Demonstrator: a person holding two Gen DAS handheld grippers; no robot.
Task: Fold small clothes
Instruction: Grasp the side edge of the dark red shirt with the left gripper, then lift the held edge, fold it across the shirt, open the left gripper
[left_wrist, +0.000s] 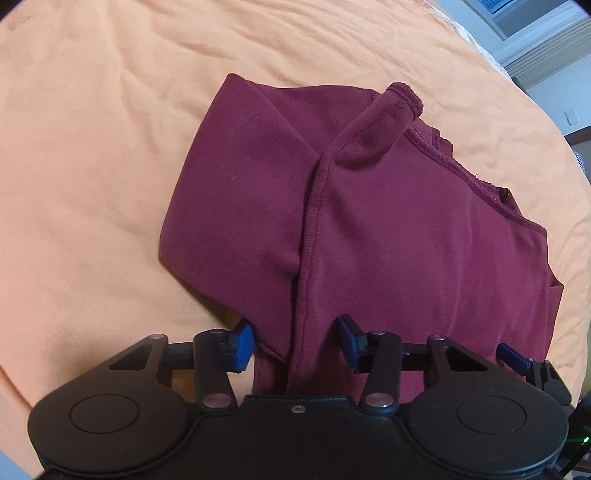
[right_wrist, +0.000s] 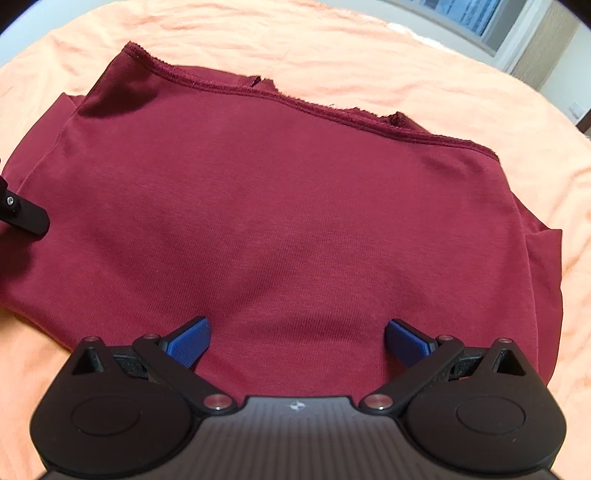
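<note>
Maroon cotton fills the left wrist view: the small garment (left_wrist: 369, 221) lies folded on an orange sheet (left_wrist: 92, 147), 1 sleeve cuff (left_wrist: 404, 98) poking up at its far edge. The left gripper (left_wrist: 295, 343) stands spread, its blue pads (left_wrist: 243, 345) either side of a seam fold. In the right wrist view, the right gripper (right_wrist: 297, 341) is spread wide over the garment's (right_wrist: 277, 203) flat panel, pads (right_wrist: 190, 341) apart.
</note>
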